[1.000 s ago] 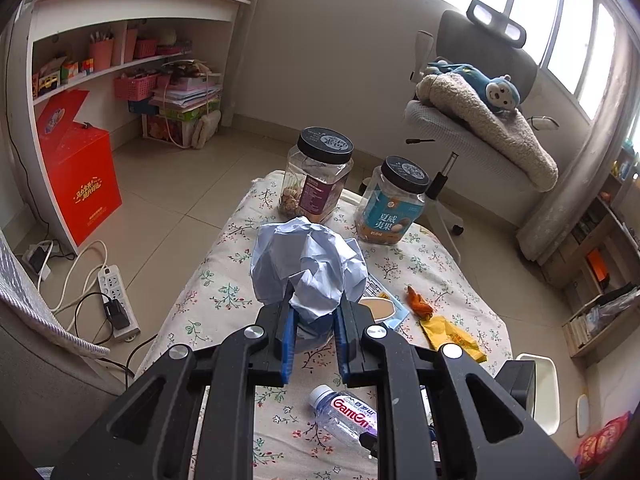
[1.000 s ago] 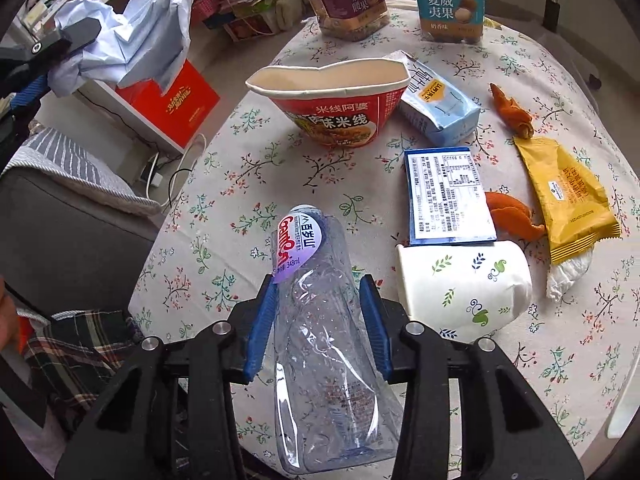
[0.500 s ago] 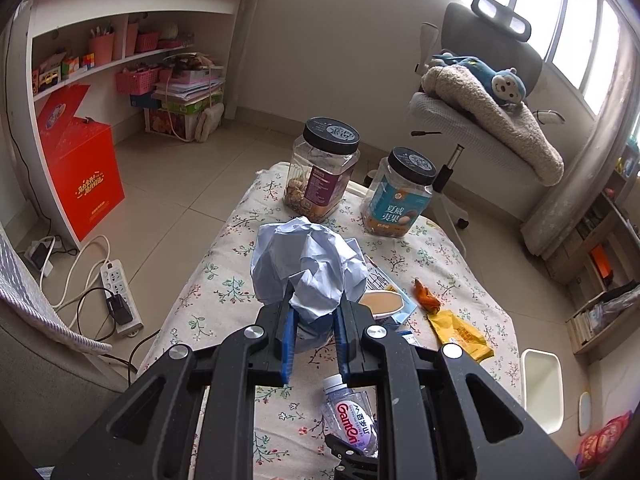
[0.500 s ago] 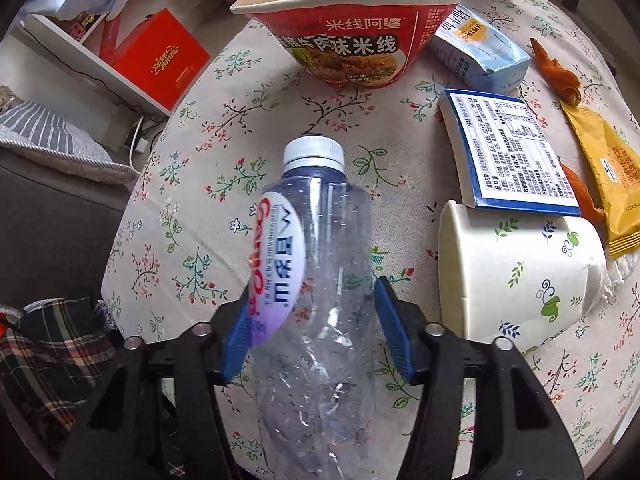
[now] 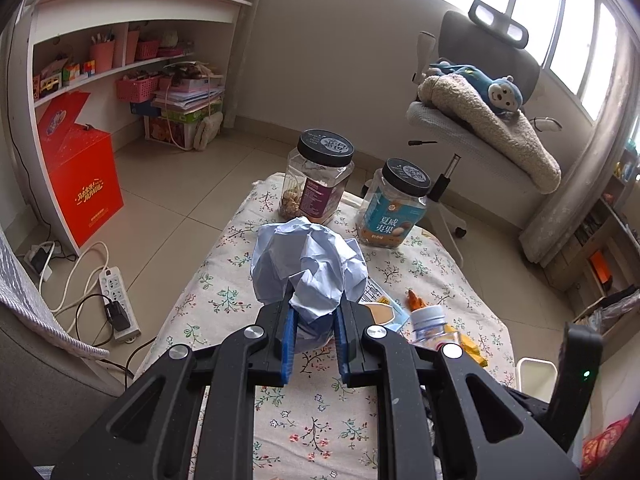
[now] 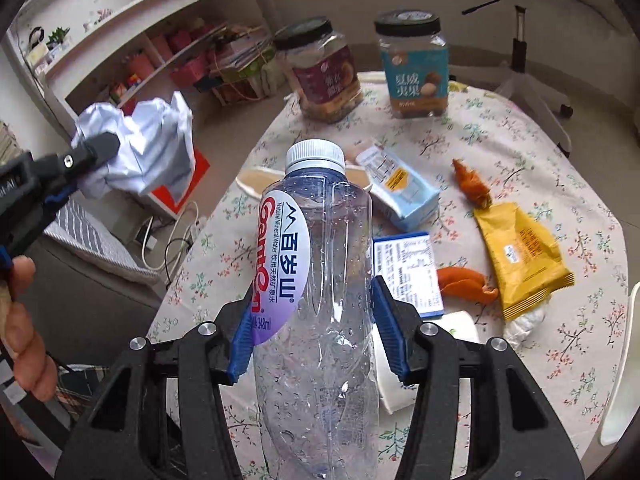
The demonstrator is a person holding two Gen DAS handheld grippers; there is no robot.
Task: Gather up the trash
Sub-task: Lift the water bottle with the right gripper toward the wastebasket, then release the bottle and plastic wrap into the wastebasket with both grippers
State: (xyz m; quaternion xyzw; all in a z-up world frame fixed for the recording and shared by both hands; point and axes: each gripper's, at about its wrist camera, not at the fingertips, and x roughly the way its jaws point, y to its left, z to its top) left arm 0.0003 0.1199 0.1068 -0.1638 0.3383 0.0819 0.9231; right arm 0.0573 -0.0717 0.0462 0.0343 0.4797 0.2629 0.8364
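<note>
On the table (image 6: pixel 520 152) stand two jars (image 6: pixel 320 72), side by side at the far end. There is one plastic bottle (image 6: pixel 316 280), one ball of crumpled paper (image 5: pixel 308 268), one noodle bowl (image 6: pixel 256 180), one paper cup (image 6: pixel 400 380), two cartons (image 6: pixel 400 192), one yellow wrapper (image 6: pixel 520 252) and two pieces of orange peel (image 6: pixel 472 184).

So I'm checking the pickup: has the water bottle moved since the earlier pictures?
Yes. The water bottle, clamped in the right gripper, has risen off the floral tablecloth; its cap now reaches toward the jars.
</note>
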